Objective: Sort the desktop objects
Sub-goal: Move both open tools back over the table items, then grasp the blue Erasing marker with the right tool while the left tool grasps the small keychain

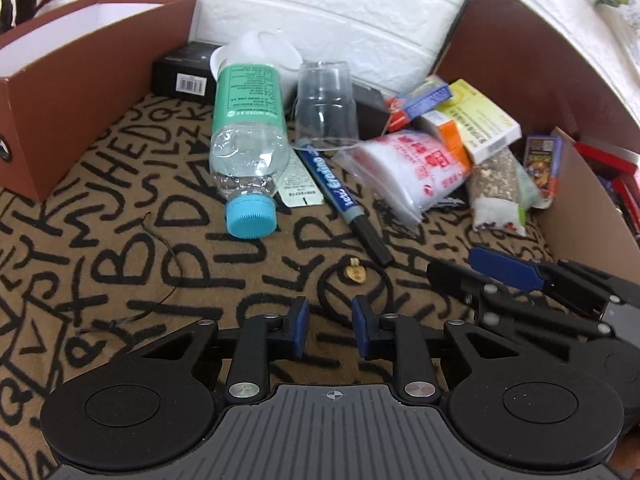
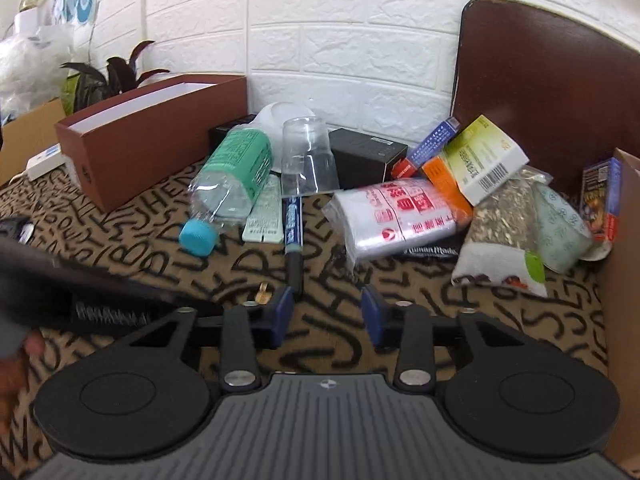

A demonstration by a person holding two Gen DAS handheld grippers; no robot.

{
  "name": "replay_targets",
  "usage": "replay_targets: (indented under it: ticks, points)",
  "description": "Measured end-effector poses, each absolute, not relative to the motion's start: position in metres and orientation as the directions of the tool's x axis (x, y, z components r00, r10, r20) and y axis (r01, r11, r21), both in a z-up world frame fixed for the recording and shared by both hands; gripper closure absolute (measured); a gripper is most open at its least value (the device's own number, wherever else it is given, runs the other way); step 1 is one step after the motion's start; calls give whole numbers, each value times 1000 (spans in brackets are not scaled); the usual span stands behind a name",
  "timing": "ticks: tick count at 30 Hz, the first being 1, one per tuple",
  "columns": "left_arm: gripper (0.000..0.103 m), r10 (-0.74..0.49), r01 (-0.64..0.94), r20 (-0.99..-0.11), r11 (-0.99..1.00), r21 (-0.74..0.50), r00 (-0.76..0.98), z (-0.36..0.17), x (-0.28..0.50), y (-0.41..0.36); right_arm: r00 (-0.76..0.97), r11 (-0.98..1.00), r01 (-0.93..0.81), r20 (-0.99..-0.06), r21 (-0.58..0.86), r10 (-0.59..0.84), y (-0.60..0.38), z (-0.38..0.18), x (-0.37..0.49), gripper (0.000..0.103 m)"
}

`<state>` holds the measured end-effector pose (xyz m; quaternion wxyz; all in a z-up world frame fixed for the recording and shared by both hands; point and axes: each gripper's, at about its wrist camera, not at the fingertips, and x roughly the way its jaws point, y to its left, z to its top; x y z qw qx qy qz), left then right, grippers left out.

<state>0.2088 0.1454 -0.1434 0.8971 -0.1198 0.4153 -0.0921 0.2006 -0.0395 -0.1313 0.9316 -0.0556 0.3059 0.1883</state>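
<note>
Left wrist view. Left gripper (image 1: 330,326): its 2 blue-padded jaws stand apart with only cloth between them, nothing pinched. Plastic bottle (image 1: 248,148) lies on its side at 11 o'clock from the jaws; long axis runs near to far, blue ribbed cap (image 1: 251,216) toward the camera, green label on the far half, clear crinkled body. Marker pen (image 1: 346,204) at 12 to 1 o'clock lies slanted, black tip nearest and to the right, blue printed barrel running up-left under the rim of a clear cup (image 1: 326,110) standing mouth down. A small tan trinket (image 1: 356,272) lies just ahead of the jaws. Right gripper (image 1: 508,276) sits at 3 o'clock, tilted; cannot tell its jaw spacing from here. Brown box (image 1: 80,92) at 10 o'clock, open-topped. Letter-print cloth (image 1: 120,260), tan with black glyphs, covers the surface.

Right wrist view. Right gripper (image 2: 326,312): jaws spread, nothing between them. Marker pen (image 2: 293,232) at 12 o'clock, axis nearly straight away, black tip close by the left finger. Bottle (image 2: 228,184) at 11 o'clock, cap (image 2: 197,234) pointing near-left. Soft white packet with red print (image 2: 400,216) at 1 o'clock; cartons stacked behind it, leaning.
</note>
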Motion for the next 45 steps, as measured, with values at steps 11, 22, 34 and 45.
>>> replay_targets:
  ticks: [11, 22, 34, 45]
  points:
    - [103, -256, 46, -723, 954, -298, 642, -156, 225, 155, 659, 896, -433, -642, 100, 391, -12, -151, 251, 76]
    - [103, -332, 118, -726, 936, -331, 602, -154, 212, 147, 658, 915, -400, -681, 47, 322, -33, -159, 220, 87]
    - [52, -392, 238, -725, 920, -311, 566, -149, 186, 114, 612, 926, -373, -734, 60, 294, -83, -156, 120, 87]
    - [97, -305, 262, -756, 948, -181, 579, -148, 202, 91, 634, 930, -360, -713, 72, 301, -82, -157, 143, 82]
